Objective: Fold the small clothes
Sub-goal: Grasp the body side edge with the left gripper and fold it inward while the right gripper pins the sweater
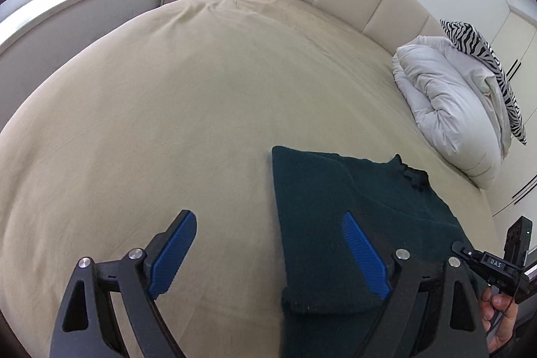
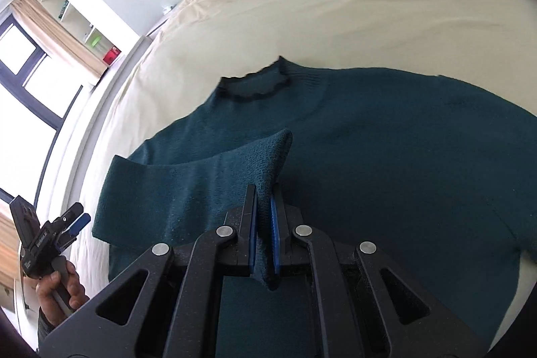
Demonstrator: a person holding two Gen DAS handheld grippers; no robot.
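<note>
Sweater (image 2: 369, 156) lies flat on the bed (image 1: 167, 106), collar toward the headboard. My right gripper (image 2: 265, 223) pinches its folded sleeve cuff, jaws pressed together on it. My left gripper (image 1: 268, 257) is spread, empty, over the sweater's edge; bare sheet lies beyond.

We list the left tool (image 1: 268, 257): black frame of triangular cut-out arms, round silver screws at the pivots, two ribbed blue pads (image 1: 174, 254). We list the right tool (image 2: 263, 230): the same black frame, silver screws, blue pads edge-on. We note white lettering on each handle body, and a dark sleeve cuff (image 2: 43, 324) at the left wrist.
</note>
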